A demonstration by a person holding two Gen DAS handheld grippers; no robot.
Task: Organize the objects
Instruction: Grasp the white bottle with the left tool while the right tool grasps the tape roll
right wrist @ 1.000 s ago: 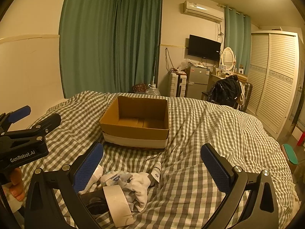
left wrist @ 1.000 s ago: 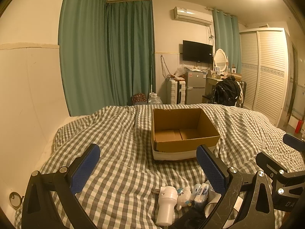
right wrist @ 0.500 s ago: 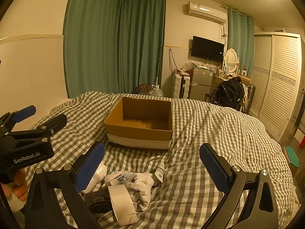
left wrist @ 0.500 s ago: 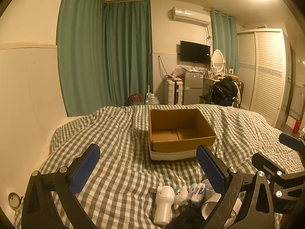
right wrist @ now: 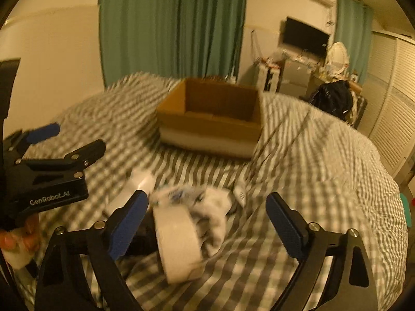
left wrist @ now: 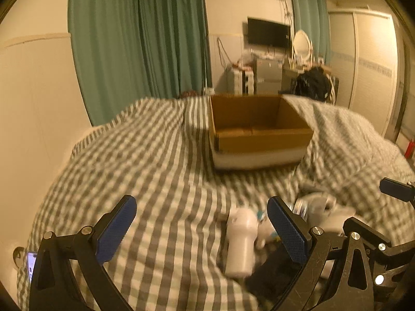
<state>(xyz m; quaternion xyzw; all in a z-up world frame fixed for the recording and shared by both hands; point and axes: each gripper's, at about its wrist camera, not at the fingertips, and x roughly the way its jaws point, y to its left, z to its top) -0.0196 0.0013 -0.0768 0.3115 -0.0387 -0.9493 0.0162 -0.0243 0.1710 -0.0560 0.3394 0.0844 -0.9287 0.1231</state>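
An open, empty cardboard box [left wrist: 259,129] [right wrist: 210,119] sits on the checked bed cover. Nearer lies a pile: a white bottle [left wrist: 240,243] [right wrist: 140,181], a small white toy [left wrist: 264,230], a white cloth [right wrist: 212,212], a small tube [right wrist: 240,191], a black item [left wrist: 272,277] and a roll of pale tape [right wrist: 179,241]. My left gripper [left wrist: 201,229] [right wrist: 70,140] is open over bare cover, with the bottle just inside its right finger. My right gripper [right wrist: 207,223] [left wrist: 376,210] is open and its jaws are closing. The tape roll stands between them, near the left pad, untouched.
The bed cover [left wrist: 155,181] rises in folds to the right of the box. A pale wall runs along the bed's left side. A lit phone [left wrist: 31,264] lies at the lower left edge. A person's hand [right wrist: 15,235] holds the left gripper. Wardrobe and desk stand far right.
Both grippers have dropped and tipped down toward the pile, which now looks larger and closer. The right gripper's fingers stand a little nearer each other. The picture is blurred by the motion.
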